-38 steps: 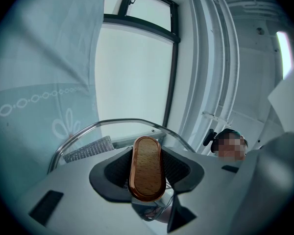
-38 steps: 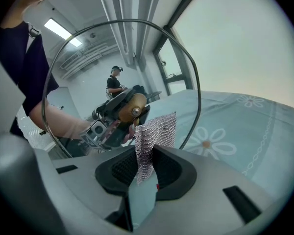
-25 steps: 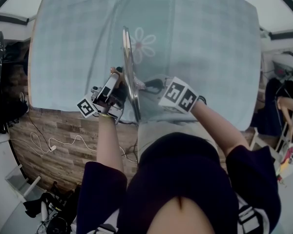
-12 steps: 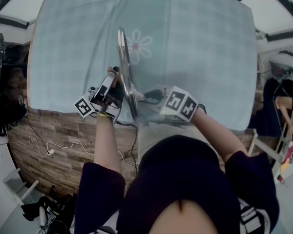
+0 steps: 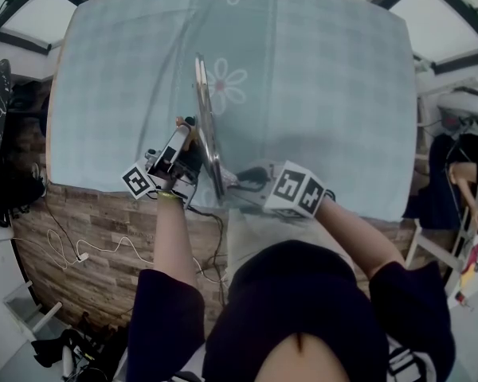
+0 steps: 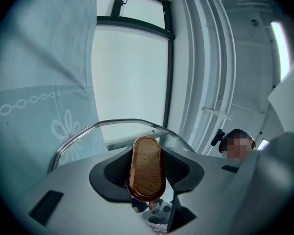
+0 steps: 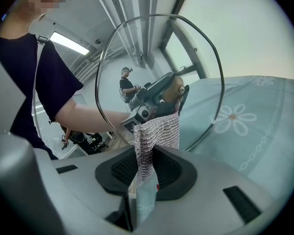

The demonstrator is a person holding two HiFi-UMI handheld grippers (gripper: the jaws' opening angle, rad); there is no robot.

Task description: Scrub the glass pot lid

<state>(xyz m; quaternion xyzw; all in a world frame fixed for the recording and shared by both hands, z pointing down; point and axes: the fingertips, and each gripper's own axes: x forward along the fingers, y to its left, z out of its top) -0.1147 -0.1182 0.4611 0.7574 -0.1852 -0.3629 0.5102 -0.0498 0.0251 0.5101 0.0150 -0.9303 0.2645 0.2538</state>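
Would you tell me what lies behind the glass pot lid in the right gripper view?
Through the glass lid: the left gripper clamping its wooden knob, and the person's forearm. The held mesh scrubber covers the lower middle.

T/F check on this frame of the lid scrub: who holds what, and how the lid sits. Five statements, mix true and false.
1. The left gripper is shut on the wooden knob of the lid. True.
2. The lid lies flat on the table. False: it stands on edge over the tablecloth.
3. The right gripper is empty. False: it is shut on a mesh cloth.
4. The tablecloth has flower prints. True.
5. Both grippers are on the same side of the lid. False: there is one on each side.
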